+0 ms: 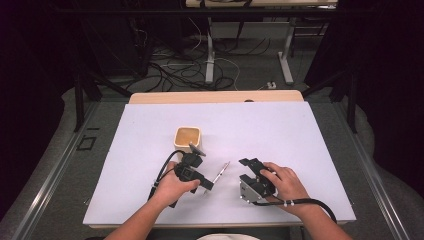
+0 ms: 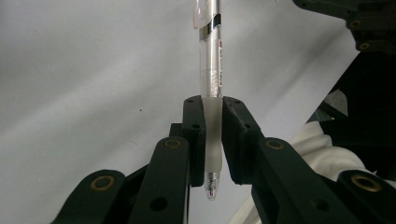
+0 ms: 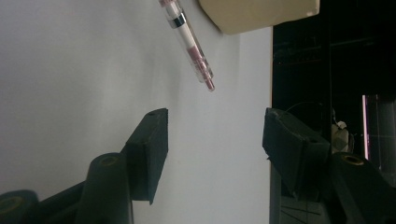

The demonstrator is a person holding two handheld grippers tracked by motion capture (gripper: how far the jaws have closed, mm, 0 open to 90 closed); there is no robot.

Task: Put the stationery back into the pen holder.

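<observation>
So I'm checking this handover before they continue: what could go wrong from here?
The left hand-held gripper pinches the clear plastic pen only near its tip, so the long free end could swing or slip. The right hand-held gripper is open beside it and could knock the pen toward the cream square cup.

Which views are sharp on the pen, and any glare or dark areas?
Left gripper view: pen sharp, glint on its metal band. Right gripper view: pen tip slightly soft, right side black. High view: pen tiny, table evenly lit, surroundings dark.
</observation>
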